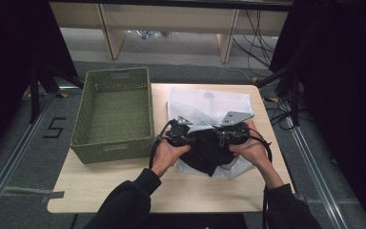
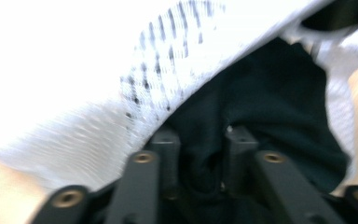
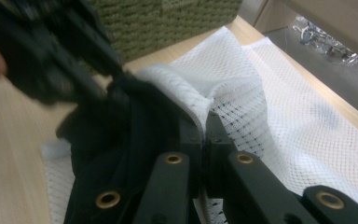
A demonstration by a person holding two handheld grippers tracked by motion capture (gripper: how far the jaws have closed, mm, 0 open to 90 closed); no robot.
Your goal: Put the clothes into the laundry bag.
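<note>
On the bench (image 1: 100, 191), beside the green basket (image 1: 112, 114), the white mesh bag (image 1: 209, 102) lies with the black garment (image 1: 207, 152) half in its mouth; my right hand-held gripper (image 3: 204, 128) pinches the bag's rim, so I'd hold that taut; my left hand-held gripper (image 2: 200, 144), jaws narrowed around a garment fold, should push deeper.

Green woven basket (image 1: 113, 114) on table (image 1: 90, 188), left side, w/ floor tape mark (image 1: 55, 128) further left; shelf legs (image 1: 110, 33) + cables (image 1: 257, 28) far.
</note>
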